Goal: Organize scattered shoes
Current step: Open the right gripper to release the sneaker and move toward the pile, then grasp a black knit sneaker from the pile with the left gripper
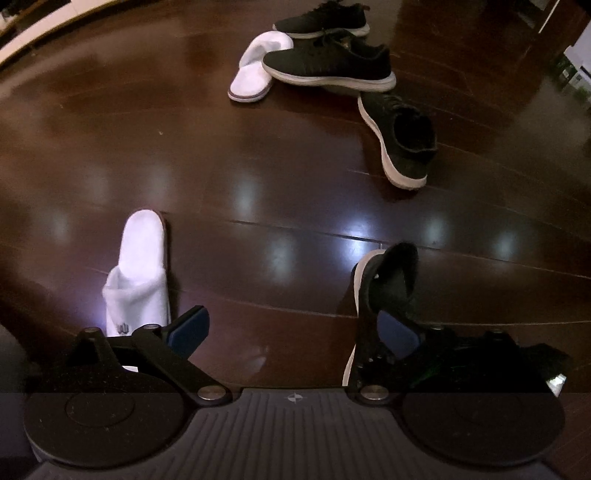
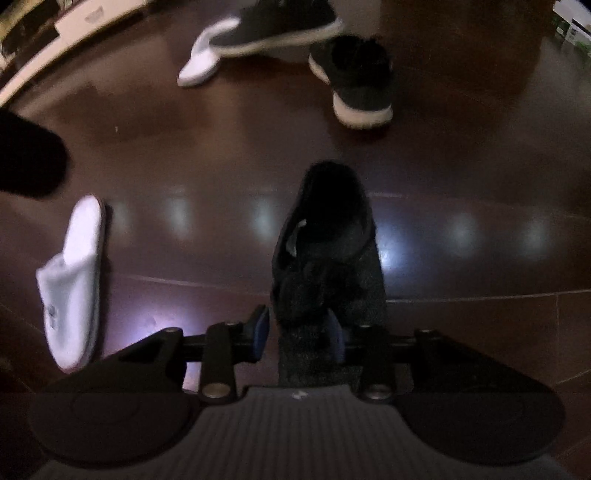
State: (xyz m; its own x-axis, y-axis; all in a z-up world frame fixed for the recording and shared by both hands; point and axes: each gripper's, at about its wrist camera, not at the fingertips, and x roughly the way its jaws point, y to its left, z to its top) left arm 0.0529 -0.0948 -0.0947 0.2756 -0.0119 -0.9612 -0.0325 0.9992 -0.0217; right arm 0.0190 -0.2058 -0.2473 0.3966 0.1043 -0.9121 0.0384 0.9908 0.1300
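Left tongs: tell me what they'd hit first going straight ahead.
Probably nothing soon: the open left tongs face bare floor. The white slipper and nearest black sneaker flank that line; depth is uncertain.

Near slipper (image 1: 138,273) lies on floor (image 1: 258,166) at left, just ahead of left gripper (image 1: 291,332). Near sneaker (image 1: 384,291) at right, beside that gripper's right finger, sole edge turned left. Well beyond, cluster: far slipper (image 1: 255,68) left, middle sneaker (image 1: 328,66) resting partly on it, rear sneaker (image 1: 321,20) behind, side sneaker (image 1: 399,140) before and right of middle one. In right wrist view, right gripper (image 2: 297,332) straddles near sneaker; near slipper well left.
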